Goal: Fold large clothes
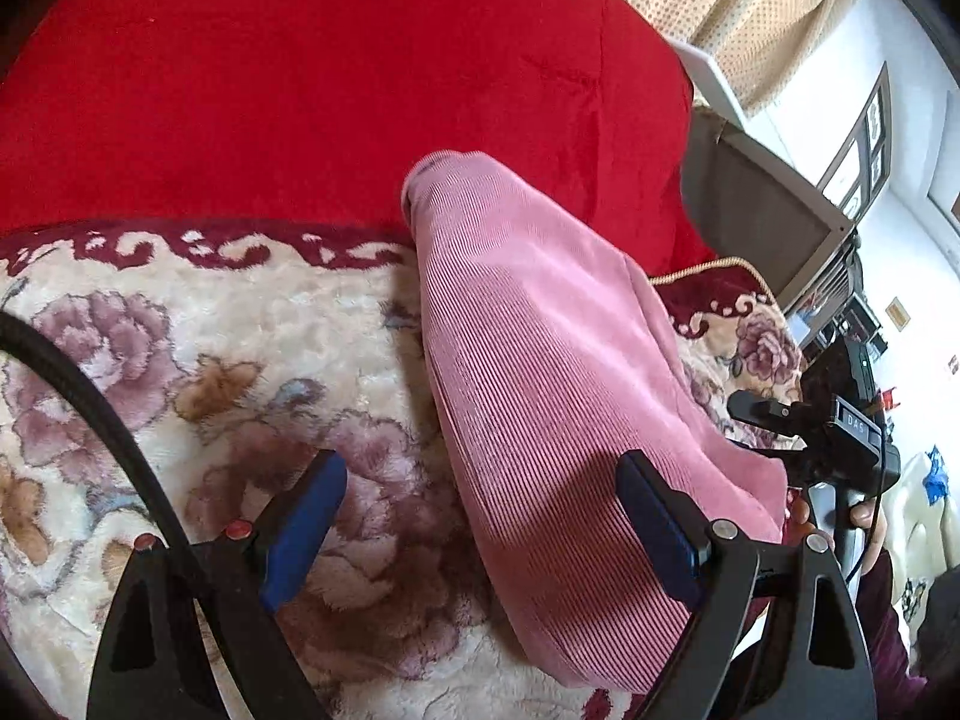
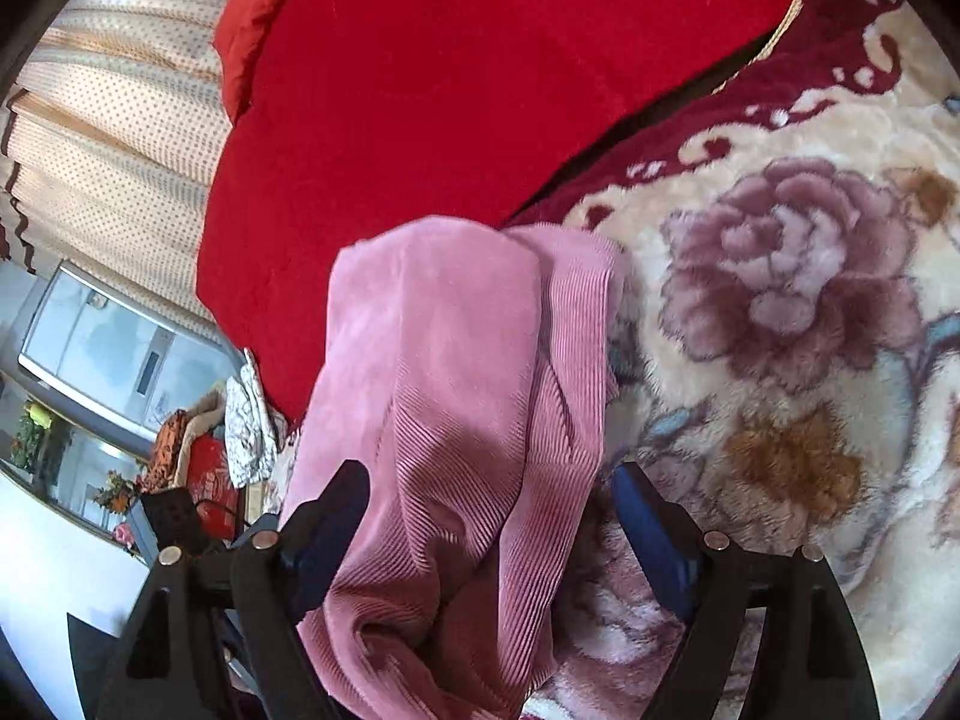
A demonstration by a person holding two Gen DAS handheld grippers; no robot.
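A pink ribbed garment (image 1: 540,372) lies folded in a long narrow strip on a floral plush blanket (image 1: 240,360). My left gripper (image 1: 480,522) is open just above the strip's near end, with the left finger over the blanket and the right finger over the cloth. The right gripper (image 1: 774,420) shows at the strip's right side. In the right wrist view the pink garment (image 2: 456,396) runs between the open fingers of my right gripper (image 2: 486,516), bunched at the near end.
A red quilt (image 1: 336,78) lies along the far side of the blanket, also in the right wrist view (image 2: 456,66). Dotted curtains (image 1: 732,6) hang behind. A grey appliance (image 2: 114,348) and cluttered shelves stand off the bed's edge.
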